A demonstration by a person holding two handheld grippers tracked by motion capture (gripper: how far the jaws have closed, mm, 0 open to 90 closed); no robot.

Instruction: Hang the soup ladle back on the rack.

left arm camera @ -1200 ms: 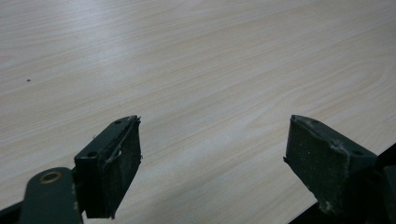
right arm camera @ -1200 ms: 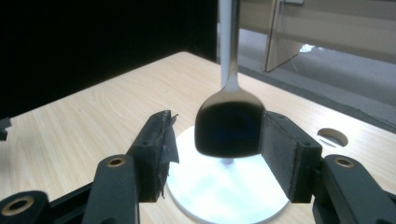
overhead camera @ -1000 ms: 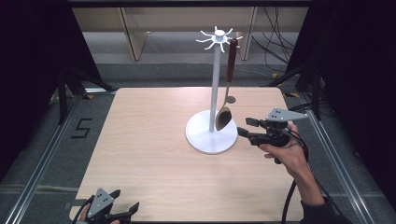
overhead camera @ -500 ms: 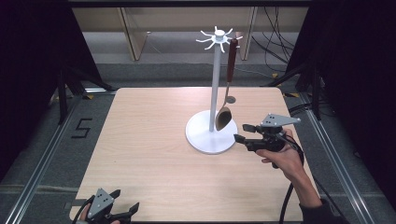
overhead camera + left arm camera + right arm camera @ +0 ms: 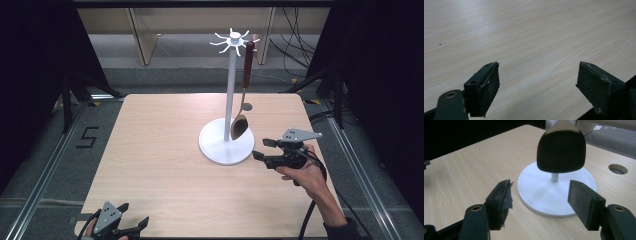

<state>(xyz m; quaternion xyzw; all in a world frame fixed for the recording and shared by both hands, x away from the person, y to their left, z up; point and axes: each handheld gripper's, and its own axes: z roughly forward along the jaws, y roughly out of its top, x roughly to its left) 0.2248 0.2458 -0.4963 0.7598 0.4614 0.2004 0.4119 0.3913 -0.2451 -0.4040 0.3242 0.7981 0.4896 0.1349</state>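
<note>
Hovering beside the stand [image 5: 226, 145], right gripper [image 5: 264, 149] fingers spread, empty, left gripper [image 5: 134, 221] fingers spread, empty

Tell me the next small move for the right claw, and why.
Probably ease the right claw forward and up toward the spoon hanging from the white stand. The claw is open and empty beside the stand's base, and in the right gripper view the spoon's bowl hangs above and beyond the jaws, not yet between them.
</note>
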